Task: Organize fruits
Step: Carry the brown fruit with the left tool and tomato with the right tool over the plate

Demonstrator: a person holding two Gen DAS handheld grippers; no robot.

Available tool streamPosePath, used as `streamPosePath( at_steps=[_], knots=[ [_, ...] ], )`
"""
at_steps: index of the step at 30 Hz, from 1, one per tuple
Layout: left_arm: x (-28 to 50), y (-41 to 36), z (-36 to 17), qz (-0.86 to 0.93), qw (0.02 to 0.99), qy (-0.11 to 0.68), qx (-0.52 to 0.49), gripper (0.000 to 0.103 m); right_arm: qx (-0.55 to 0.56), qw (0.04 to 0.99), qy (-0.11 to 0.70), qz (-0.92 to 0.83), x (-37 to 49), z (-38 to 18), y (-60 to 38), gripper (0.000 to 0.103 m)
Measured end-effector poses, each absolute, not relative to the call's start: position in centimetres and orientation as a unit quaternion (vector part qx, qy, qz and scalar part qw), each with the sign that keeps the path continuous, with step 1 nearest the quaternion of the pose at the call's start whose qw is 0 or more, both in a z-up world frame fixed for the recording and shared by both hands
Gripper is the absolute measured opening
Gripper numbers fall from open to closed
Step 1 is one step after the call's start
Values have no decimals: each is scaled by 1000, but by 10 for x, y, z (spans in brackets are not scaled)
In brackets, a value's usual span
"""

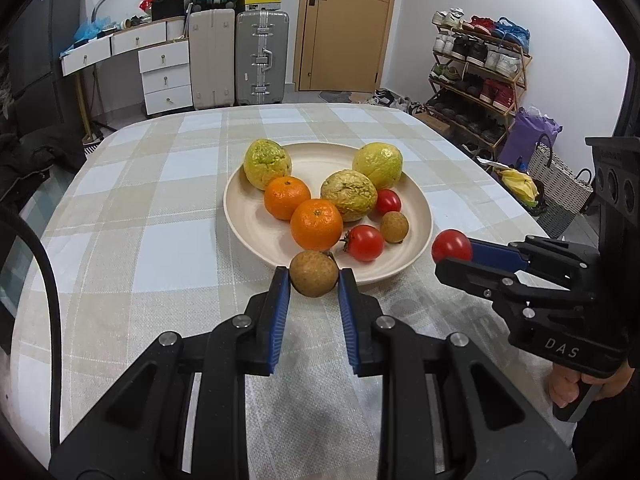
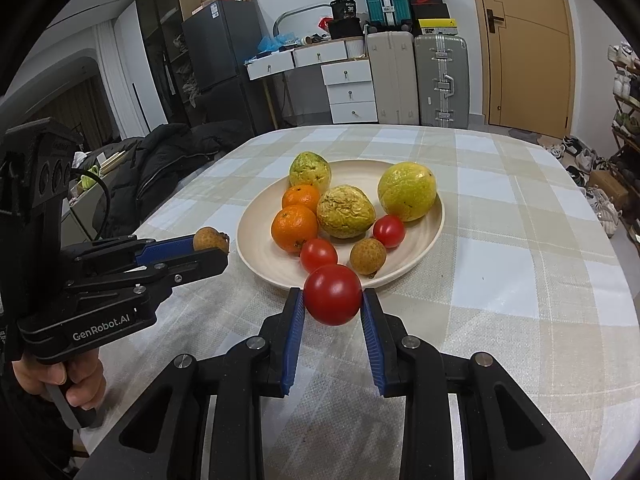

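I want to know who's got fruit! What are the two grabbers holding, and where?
Left hand-held gripper pinches a brown longan by its sides. Right hand-held gripper pinches a red tomato by its sides.

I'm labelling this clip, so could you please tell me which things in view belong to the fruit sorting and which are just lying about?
Belongs to the job:
- brown longan in left claw
- red tomato in right claw
- plate of fruit

Just lying about:
- suitcases
- shoe rack
- black jacket
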State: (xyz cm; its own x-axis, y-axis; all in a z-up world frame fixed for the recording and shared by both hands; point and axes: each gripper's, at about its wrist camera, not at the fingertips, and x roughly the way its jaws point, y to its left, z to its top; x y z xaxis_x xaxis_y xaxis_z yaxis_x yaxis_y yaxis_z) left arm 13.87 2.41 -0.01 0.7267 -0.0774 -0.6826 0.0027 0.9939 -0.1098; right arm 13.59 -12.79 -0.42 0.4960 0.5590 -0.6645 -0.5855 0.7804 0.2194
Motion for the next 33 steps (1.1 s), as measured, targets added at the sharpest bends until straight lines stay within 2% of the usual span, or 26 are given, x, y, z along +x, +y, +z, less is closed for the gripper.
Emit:
streamPosePath(
  at_steps=[33],
  knots=[
    [204,38,-14,17,922,383,-47,22,-24,868,385,313,188,-1,-106,30]
  ],
)
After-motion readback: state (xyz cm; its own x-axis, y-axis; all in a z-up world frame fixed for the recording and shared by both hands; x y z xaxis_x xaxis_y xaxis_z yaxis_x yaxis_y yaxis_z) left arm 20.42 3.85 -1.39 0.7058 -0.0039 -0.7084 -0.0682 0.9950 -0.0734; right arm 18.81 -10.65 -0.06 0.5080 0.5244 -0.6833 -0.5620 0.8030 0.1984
